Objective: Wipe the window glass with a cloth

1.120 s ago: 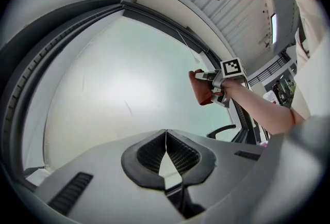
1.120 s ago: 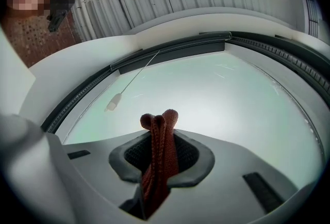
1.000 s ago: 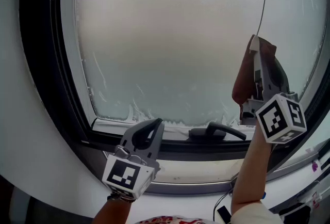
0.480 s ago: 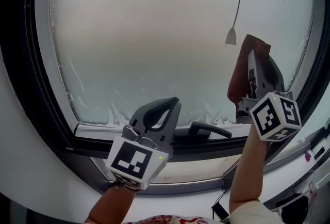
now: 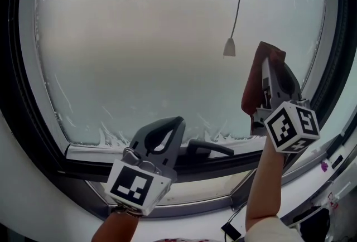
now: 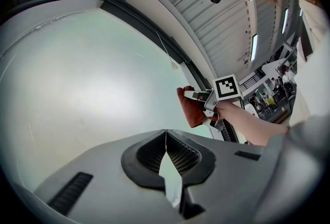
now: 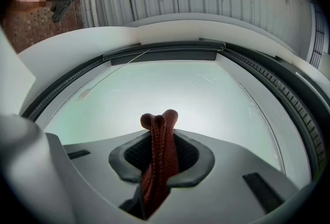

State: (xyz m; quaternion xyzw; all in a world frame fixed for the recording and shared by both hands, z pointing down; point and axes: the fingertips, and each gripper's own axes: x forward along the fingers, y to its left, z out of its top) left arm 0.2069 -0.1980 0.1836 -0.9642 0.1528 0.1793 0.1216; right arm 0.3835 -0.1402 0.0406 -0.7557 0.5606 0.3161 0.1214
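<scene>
Rust-red knit cloth (image 5: 252, 87) is clamped in the right gripper (image 5: 272, 65), whose jaws are shut on a folded bunch that pokes out past the tips and trails down one side. In the head view it sits at about three o'clock on the glass (image 5: 150, 51), close to the pane, though I can't be sure from here that it is touching. The left gripper (image 5: 167, 126) waits at six o'clock, low by the handle (image 5: 209, 149) on the frame (image 5: 61, 164), jaws together with nothing between them. To wipe well, I'd tilt the right gripper so the loose fabric meets the pane rather than the hard jaw tips, and press only lightly, since the bunch is narrow. Overlapping passes from three toward nine o'clock, working downward, would suit. The pale streaks along the pane's lower edge at six o'clock look like the part needing most attention. The cord pull (image 5: 229, 47) hangs just beside the cloth at its ten o'clock and could snag, so start the stroke below it. The left gripper is best kept off the handle.
</scene>
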